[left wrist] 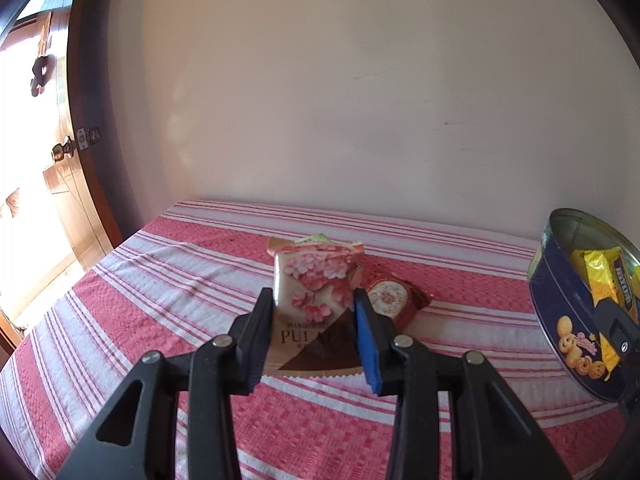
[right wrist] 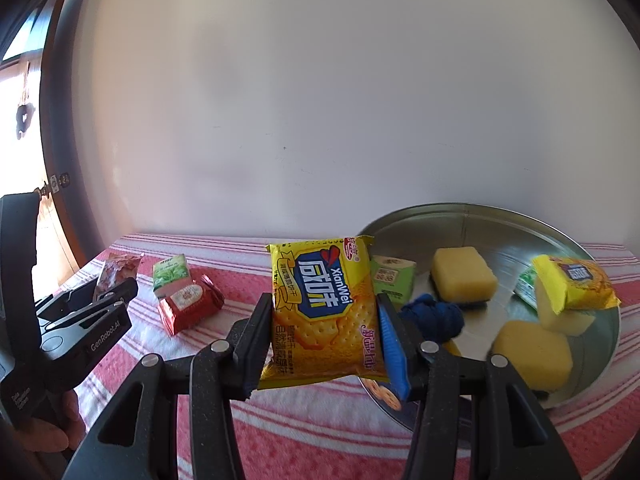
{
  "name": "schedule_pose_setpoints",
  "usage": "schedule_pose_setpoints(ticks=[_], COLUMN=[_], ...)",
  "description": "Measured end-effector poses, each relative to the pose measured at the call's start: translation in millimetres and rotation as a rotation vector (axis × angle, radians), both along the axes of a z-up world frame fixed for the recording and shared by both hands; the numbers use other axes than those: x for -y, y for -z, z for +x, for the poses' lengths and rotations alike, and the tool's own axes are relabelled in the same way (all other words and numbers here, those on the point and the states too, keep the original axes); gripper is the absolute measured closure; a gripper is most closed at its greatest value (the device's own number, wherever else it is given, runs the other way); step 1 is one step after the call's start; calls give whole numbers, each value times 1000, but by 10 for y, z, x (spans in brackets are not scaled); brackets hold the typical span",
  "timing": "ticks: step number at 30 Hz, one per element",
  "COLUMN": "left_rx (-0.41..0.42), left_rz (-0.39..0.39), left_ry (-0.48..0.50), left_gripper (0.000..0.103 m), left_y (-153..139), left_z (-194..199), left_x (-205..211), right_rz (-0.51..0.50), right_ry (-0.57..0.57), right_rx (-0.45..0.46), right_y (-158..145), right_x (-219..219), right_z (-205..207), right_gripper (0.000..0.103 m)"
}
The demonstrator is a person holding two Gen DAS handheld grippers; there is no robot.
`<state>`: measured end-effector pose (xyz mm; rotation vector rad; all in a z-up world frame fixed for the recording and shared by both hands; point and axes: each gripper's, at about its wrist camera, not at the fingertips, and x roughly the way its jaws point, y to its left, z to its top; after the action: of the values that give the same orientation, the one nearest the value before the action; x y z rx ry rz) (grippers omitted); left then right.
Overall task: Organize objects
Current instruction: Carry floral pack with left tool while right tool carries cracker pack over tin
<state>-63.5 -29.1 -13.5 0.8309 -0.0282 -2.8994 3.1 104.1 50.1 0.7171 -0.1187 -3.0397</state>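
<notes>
My left gripper is shut on a cream snack packet with pink flowers, held above the striped cloth. A red packet lies just behind it, with a green packet edge behind the flowered one. My right gripper is shut on a yellow cracker packet, held by the tin's left rim. The left gripper also shows at the left of the right wrist view, holding its packet. On the cloth lie a green packet and the red packet.
A blue round cookie tin stands at the right, its metal inside holding yellow sponges, a green packet, a blue cloth and a yellow packet. A plain wall rises behind the table. A door is at the left.
</notes>
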Motion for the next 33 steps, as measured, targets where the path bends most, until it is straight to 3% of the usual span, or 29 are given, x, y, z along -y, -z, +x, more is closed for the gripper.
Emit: schedule_pose_setpoints(ticks=[20, 33], left_rx=[-22, -89], left_rz=[-12, 3], left_ry=[71, 164], left_gripper=[65, 65], left_y=[-28, -287], left_z=[289, 393], left_x=[-648, -1169], right_rz=[7, -18], right_ry=[22, 101], right_rx=[-40, -82], right_y=[-86, -206], right_x=[-467, -951], right_z=[379, 458], right_gripper=[51, 51])
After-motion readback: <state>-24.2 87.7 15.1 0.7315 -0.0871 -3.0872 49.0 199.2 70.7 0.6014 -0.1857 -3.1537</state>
